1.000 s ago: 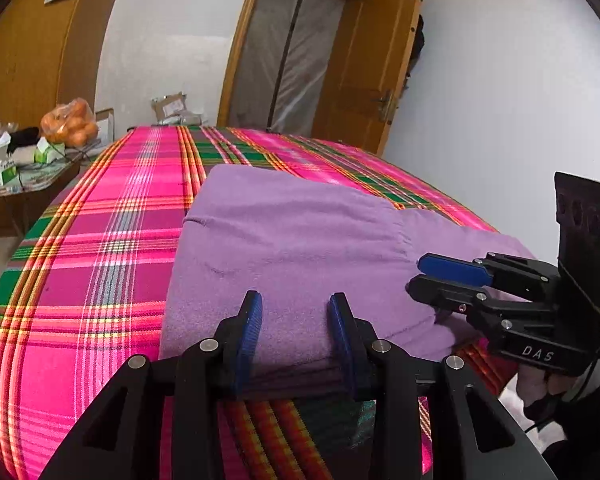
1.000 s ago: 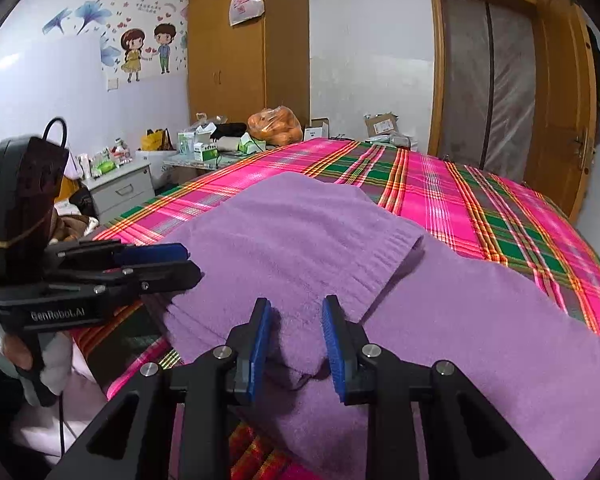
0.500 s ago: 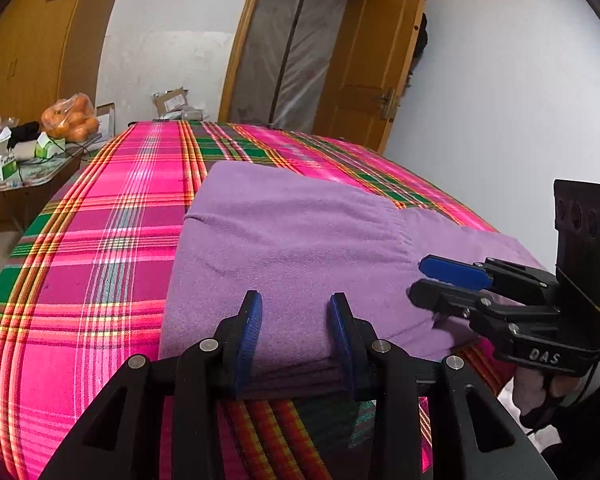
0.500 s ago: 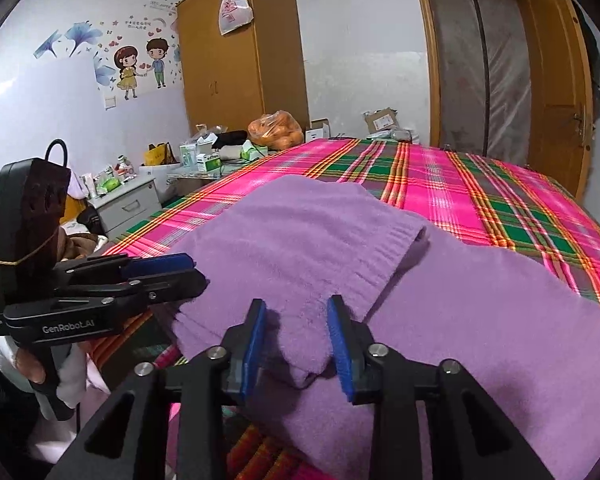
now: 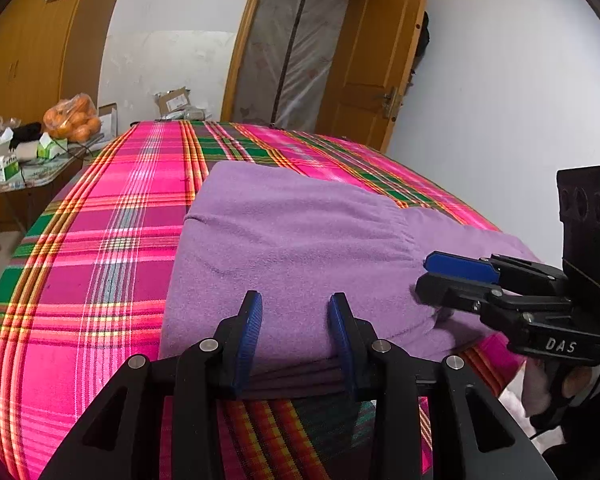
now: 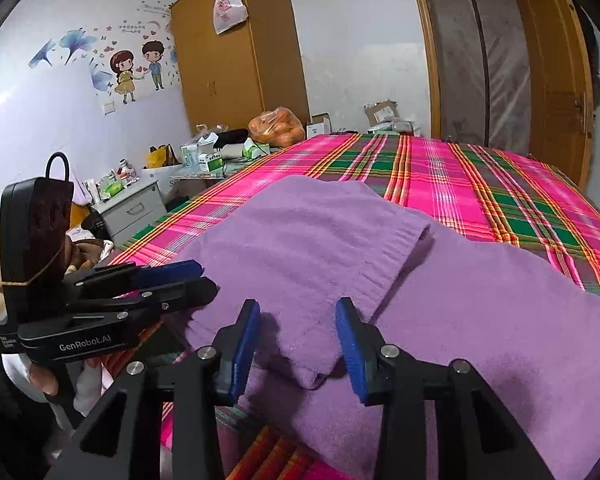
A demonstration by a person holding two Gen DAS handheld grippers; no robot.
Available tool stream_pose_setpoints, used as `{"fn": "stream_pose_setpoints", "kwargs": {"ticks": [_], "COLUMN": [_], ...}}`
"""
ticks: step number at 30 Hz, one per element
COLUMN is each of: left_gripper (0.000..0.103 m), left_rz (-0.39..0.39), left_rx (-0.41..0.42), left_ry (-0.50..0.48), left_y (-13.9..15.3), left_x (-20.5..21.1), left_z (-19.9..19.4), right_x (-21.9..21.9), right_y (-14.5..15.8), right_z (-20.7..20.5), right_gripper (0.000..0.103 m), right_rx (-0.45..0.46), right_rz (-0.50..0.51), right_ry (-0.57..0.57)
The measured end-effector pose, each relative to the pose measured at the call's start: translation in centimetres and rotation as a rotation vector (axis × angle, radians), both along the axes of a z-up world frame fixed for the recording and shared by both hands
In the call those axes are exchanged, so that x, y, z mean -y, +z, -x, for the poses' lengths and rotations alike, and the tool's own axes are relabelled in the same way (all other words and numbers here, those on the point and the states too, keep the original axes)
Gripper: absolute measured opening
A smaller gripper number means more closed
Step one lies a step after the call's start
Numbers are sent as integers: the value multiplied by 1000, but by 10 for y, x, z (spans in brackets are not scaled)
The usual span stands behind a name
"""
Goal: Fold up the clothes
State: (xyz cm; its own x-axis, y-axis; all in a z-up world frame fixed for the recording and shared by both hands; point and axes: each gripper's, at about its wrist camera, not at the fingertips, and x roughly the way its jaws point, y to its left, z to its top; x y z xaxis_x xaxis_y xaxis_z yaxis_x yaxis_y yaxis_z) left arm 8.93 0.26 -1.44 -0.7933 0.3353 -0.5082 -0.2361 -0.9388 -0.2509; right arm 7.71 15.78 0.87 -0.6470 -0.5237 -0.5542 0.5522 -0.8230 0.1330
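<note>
A purple garment (image 5: 300, 248) lay partly folded on a plaid bedspread (image 5: 112, 240) at the near edge of the bed, one flap already doubled over the rest. The left gripper (image 5: 295, 334) hovered at the stacked near hem, its pads apart with the folded edge lying between them but, as far as the view showed, not pinched. The right gripper (image 6: 298, 340) sat over the corner of the upper flap, its jaws closing, the cloth between them yet not visibly pressed. Each tool appeared in the other's camera, side by side along the same edge, a hand (image 6: 44, 380) partly visible behind the left one. The step in hand looked like taking hold of the near edge for another fold. The next move would call for both claws to bite through all layers at once, then lift and carry the edge away evenly so the flap did not slide or bunch. A bag of oranges (image 6: 276, 126) sat on a cluttered table beyond.
</note>
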Motion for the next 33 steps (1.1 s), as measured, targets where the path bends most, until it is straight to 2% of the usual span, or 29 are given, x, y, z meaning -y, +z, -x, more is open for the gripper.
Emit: {"fn": "stream_pose_setpoints", "kwargs": {"ticks": [2, 7, 10, 13, 18, 20, 27, 31, 33], "left_gripper": [37, 37, 37, 37, 36, 36, 36, 36, 36], "left_rz": [-17, -40, -41, 7, 3, 5, 3, 2, 1], "left_rx": [7, 37, 31, 19, 74, 67, 40, 36, 34], "left_ry": [1, -3, 1, 35, 62, 59, 61, 58, 56], "left_y": [0, 7, 15, 20, 7, 6, 2, 2, 2], "left_x": [2, 5, 8, 10, 18, 19, 20, 20, 20], "left_z": [1, 4, 7, 11, 21, 20, 17, 17, 17], "right_x": [-4, -5, -1, 4, 9, 5, -2, 13, 19], "right_y": [3, 13, 19, 23, 5, 6, 23, 28, 21], "right_z": [3, 16, 23, 31, 50, 51, 67, 75, 87], "right_gripper": [16, 7, 7, 7, 6, 3, 4, 4, 4], "right_rx": [10, 19, 12, 10, 118, 122, 90, 79, 109], "right_rz": [12, 13, 2, -6, -39, -27, -21, -33, -68], "right_ry": [-20, -42, -43, -40, -53, -57, -125, -75, -81]}}
